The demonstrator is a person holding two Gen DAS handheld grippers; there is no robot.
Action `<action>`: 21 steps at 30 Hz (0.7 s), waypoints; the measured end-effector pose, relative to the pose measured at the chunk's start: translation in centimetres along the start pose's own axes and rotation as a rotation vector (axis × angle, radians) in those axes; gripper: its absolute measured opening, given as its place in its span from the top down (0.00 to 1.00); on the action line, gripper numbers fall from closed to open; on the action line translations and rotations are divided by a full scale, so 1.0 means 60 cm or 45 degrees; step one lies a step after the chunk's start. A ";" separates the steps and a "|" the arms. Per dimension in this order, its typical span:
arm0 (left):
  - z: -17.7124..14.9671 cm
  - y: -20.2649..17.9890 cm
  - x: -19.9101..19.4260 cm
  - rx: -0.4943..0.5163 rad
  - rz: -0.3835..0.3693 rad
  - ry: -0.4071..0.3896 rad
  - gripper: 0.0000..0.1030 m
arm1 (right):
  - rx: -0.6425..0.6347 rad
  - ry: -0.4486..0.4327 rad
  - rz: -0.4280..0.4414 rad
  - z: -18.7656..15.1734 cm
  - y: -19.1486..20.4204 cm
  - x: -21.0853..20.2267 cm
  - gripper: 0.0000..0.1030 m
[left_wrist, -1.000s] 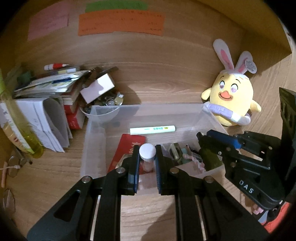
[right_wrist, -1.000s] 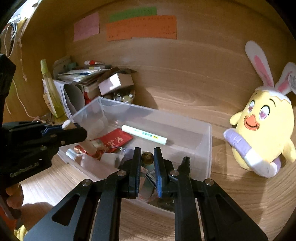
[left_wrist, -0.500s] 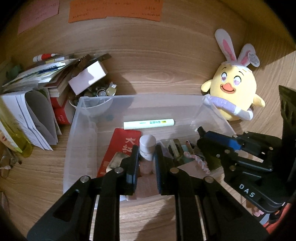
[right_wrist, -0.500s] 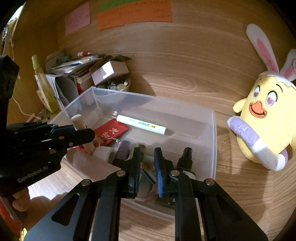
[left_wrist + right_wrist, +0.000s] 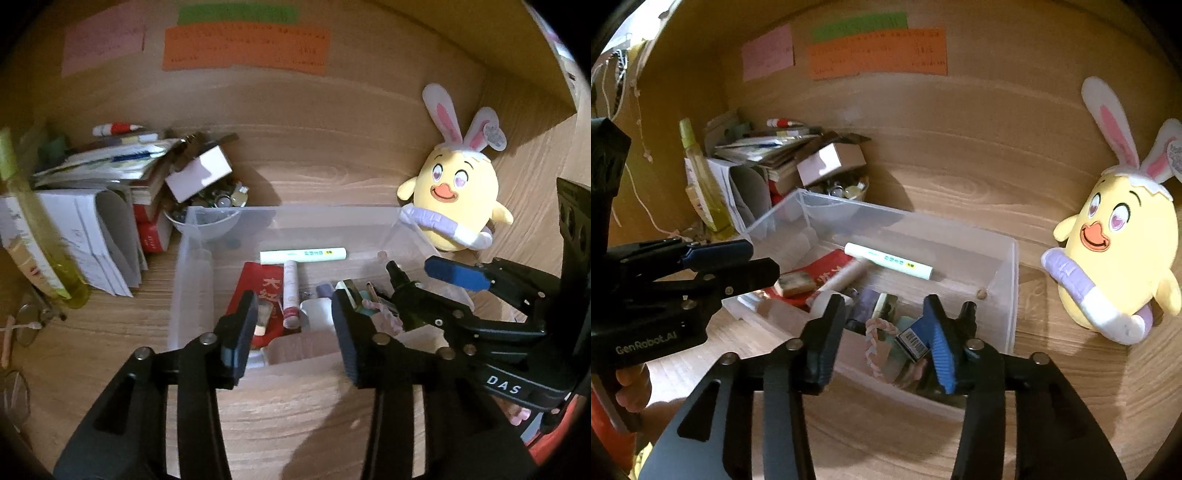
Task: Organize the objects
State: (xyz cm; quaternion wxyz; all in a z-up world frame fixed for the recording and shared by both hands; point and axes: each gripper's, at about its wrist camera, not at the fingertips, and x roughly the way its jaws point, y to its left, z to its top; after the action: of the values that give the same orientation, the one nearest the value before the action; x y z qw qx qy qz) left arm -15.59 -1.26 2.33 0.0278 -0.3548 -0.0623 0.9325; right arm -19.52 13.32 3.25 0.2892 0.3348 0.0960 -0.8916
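A clear plastic bin [image 5: 192,258] [image 5: 1008,295] stands on the wooden desk and holds small items. A slim pinkish tube with a white cap [image 5: 290,291] [image 5: 846,275] lies in it beside a red packet [image 5: 255,291], below a pale green tube [image 5: 303,254] [image 5: 888,260]. My left gripper [image 5: 293,325] [image 5: 753,260] is open and empty over the bin's near wall. My right gripper [image 5: 884,328] [image 5: 417,275] is open and empty over the bin's right end, above a pink braided band [image 5: 873,341] and small bottles.
A yellow plush chick with bunny ears [image 5: 456,201] [image 5: 1119,251] sits right of the bin. A stack of books and papers [image 5: 92,192], a small box [image 5: 199,173], a bowl of trinkets [image 5: 214,206] and a yellow-green bottle [image 5: 33,229] crowd the left. Glasses [image 5: 26,321] lie at far left.
Both grippers have opened. The white-capped tube that my left gripper held now lies in the bin, and the small item from my right gripper is among the bin's contents.
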 end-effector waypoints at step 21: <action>-0.078 0.009 -0.074 0.013 0.121 -0.048 0.16 | 0.026 -0.057 -0.002 -0.065 0.029 -0.080 0.21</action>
State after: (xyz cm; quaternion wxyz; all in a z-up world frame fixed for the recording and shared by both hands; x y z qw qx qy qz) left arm -9.14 -1.76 1.71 -0.0161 -0.3395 -0.0410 0.9396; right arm -13.49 15.50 3.44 0.2873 0.3177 0.0805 -0.9000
